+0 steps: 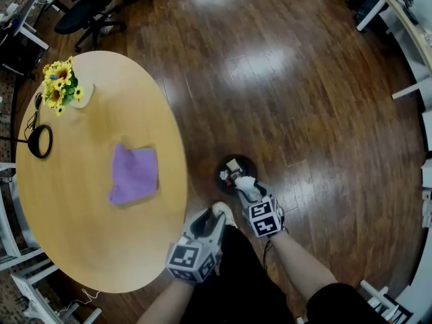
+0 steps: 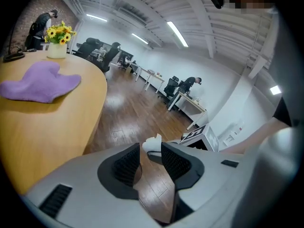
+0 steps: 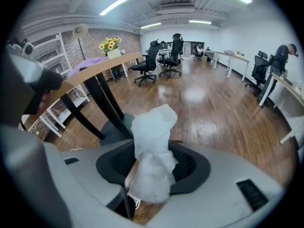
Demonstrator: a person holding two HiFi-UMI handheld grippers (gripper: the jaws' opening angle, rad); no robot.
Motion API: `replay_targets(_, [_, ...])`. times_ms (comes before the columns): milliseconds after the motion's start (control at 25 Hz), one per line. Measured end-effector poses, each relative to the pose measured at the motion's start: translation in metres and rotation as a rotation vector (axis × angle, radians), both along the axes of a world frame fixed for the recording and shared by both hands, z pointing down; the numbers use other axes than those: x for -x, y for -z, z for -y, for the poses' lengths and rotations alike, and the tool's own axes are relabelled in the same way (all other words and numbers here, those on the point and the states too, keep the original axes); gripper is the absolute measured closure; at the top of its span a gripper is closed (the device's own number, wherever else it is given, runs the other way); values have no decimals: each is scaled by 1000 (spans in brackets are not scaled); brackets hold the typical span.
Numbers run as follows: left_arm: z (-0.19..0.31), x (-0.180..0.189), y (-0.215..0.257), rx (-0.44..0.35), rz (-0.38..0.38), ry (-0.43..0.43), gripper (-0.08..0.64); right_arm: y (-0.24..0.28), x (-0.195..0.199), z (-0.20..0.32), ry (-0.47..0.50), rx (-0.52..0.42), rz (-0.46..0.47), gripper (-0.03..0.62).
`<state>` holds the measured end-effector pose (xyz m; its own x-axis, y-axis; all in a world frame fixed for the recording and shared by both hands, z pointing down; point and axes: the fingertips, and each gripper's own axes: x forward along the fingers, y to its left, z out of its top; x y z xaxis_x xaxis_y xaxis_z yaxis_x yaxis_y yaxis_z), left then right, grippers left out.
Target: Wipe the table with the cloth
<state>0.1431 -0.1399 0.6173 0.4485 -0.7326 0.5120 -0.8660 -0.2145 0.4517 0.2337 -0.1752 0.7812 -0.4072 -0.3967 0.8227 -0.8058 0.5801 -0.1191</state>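
A purple cloth (image 1: pixel 133 174) lies crumpled on the round wooden table (image 1: pixel 81 235), apart from both grippers; it also shows in the left gripper view (image 2: pixel 40 82). My left gripper (image 1: pixel 210 221) hangs off the table's near-right edge, above the floor. It is open (image 2: pixel 151 149), with only floorboards showing between its pads. My right gripper (image 1: pixel 251 193) is beside it, lower over the floor and pointing down. It is shut (image 3: pixel 152 152) on a crumpled white tissue (image 3: pixel 153 127), which sticks out past the fingertips.
A small black bin (image 1: pixel 235 173) holding scraps stands on the wooden floor just ahead of the right gripper. On the table's far side are a vase of sunflowers (image 1: pixel 61 86) and a black ring with a cable (image 1: pixel 39 141). An office chair (image 1: pixel 84 12) stands beyond.
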Motion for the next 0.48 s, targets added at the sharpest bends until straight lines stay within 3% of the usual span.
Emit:
replay_targets(200, [-2, -3, -11, 36, -7, 3, 425, -14, -1, 5, -30, 25, 8, 371])
replay_targets(280, [-2, 3, -12, 47, -11, 21, 425, -25, -1, 3, -36, 66, -6, 311])
replay_targets(480, [-1, 11, -12, 51, -12, 28, 425, -27, 2, 0, -10, 81, -27, 311])
